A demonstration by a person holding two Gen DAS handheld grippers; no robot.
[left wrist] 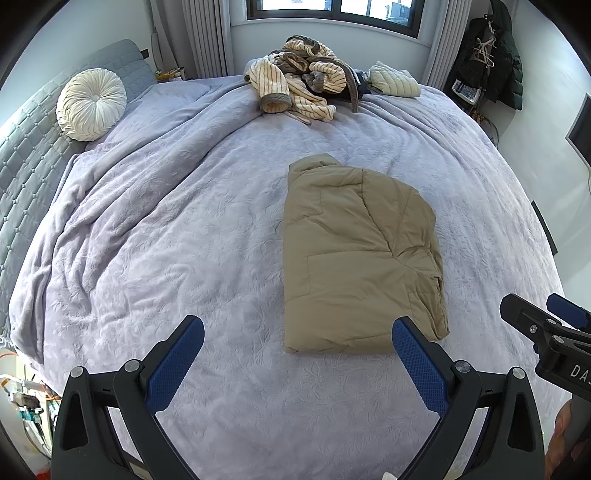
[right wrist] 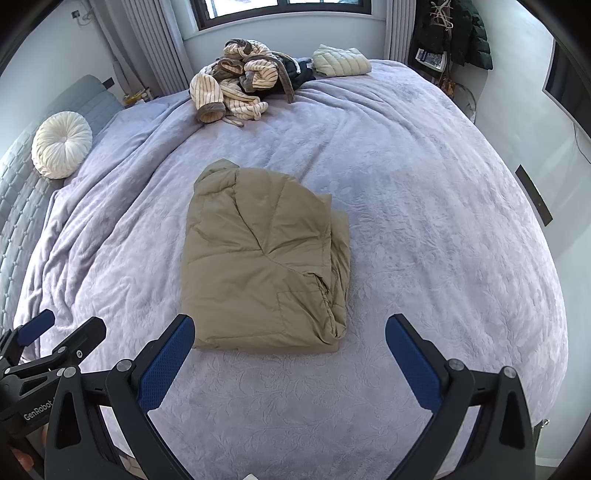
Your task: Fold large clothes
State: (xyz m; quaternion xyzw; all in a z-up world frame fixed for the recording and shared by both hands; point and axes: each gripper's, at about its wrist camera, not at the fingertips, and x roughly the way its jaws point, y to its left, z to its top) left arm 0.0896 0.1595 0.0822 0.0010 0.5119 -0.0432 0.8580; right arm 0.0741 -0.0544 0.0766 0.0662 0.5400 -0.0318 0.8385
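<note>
Tan puffy quilted jacket (right wrist: 258, 258) folded mid-bed; L gripper (left wrist: 297, 360) & R gripper (right wrist: 290, 356) both released, empty. Risk: puffy fill springs fold apart.

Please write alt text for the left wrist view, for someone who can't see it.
A tan jacket lies folded into a compact bundle on a lavender bedspread, just ahead of the open left gripper, which touches nothing. At the far edge sit a heap of striped clothes and a folded pale jacket; the right gripper shows at right.

Lavender-covered bed (left wrist: 155, 236) under a daylit window (left wrist: 332, 11), curtains (left wrist: 207, 37) beside.
</note>
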